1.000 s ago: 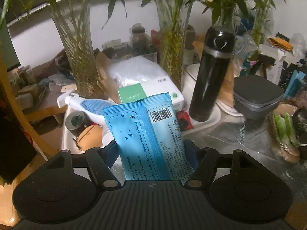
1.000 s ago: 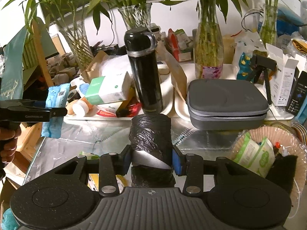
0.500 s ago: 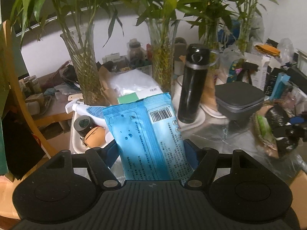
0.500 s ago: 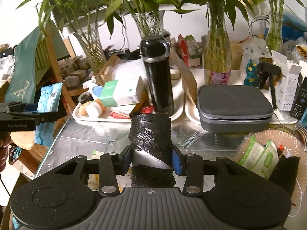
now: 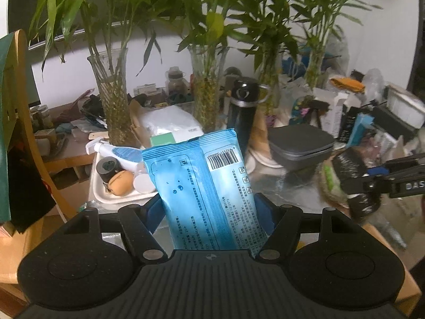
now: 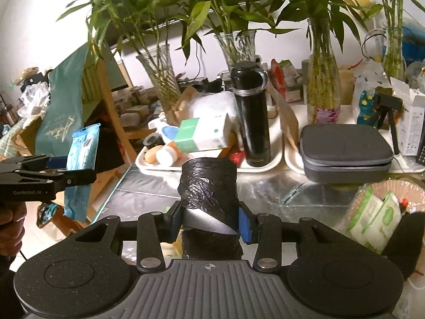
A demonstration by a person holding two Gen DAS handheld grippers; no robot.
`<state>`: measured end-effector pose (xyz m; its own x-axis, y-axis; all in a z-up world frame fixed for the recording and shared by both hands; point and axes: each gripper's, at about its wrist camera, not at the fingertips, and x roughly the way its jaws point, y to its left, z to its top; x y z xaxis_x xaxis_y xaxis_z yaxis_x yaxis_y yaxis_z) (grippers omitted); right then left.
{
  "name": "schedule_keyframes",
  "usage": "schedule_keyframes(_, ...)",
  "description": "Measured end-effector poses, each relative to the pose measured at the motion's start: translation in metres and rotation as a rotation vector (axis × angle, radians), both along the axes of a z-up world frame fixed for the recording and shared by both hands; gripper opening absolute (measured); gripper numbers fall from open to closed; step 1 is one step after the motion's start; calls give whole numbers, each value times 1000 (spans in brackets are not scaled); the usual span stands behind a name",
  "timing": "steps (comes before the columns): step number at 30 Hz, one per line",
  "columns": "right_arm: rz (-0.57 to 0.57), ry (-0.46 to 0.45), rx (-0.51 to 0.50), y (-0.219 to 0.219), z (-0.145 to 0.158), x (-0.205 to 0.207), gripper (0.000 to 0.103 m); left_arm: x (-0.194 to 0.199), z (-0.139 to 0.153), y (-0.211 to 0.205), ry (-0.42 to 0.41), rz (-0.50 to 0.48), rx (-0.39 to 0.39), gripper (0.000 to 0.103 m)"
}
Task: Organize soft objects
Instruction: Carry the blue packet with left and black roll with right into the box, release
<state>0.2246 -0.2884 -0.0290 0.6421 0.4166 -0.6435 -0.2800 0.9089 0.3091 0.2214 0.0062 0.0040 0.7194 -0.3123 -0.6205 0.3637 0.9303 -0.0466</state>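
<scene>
My left gripper is shut on a blue wet-wipe pack, which stands upright between the blue pads, barcode side toward the camera. The right wrist view shows the same pack held in the air at the table's left edge. A roll of black plastic bags with a grey band sits clamped in my right gripper, above the shiny tabletop. The left wrist view catches that roll blurred at the far right, over a basket.
A white tray holds a black flask, a green-white box and small jars. A grey zip case lies on a second tray. A woven basket with green packs stands at front right. Glass vases of bamboo line the back.
Both grippers have risen and drawn back from the table with their loads. The flask, trays and case look smaller and farther off. The right gripper has come into the left wrist view.
</scene>
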Motion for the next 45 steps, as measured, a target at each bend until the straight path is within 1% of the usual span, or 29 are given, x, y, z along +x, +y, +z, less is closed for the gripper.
schedule_keyframes(5,17,11,47,1,2,-15,46,-17,-4,5,44,-22,-61,69)
schedule_keyframes(9,42,10,70,4,3,-26,46,-33,-4,5,62,-63,-94,69)
schedule_keyframes(13,67,16,95,6,4,-40,46,-50,-6,7,91,-85,-133,69)
schedule_keyframes(15,74,19,107,7,3,-46,46,-58,-6,7,115,-86,-138,69)
schedule_keyframes(18,79,21,124,4,4,-54,46,-71,-6,4,150,-129,-148,69)
schedule_keyframes(21,74,29,136,2,3,-61,46,-82,-8,-3,178,-147,-125,70)
schedule_keyframes(26,70,38,145,0,1,-71,46,-87,-27,-8,271,-148,-89,72)
schedule_keyframes(27,70,40,148,-1,1,-73,46,-86,-32,-8,291,-148,-92,72)
schedule_keyframes(28,70,42,149,-1,0,-75,46,-87,-35,-6,305,-147,-100,75)
schedule_keyframes(29,70,44,149,-1,-1,-77,46,-87,-39,-4,317,-144,-112,83)
schedule_keyframes(30,70,47,147,-1,-1,-79,46,-89,-41,-2,319,-144,-125,87)
schedule_keyframes(32,68,52,141,0,-3,-82,46,-93,-44,2,317,-138,-143,90)
schedule_keyframes(36,69,54,139,-1,-3,-87,46,-102,-40,7,297,-118,-161,90)
schedule_keyframes(42,68,47,145,-1,-2,-91,46,-122,-20,12,202,-99,-171,90)
schedule_keyframes(45,64,43,155,-3,0,-93,46,-131,-11,16,132,-90,-178,90)
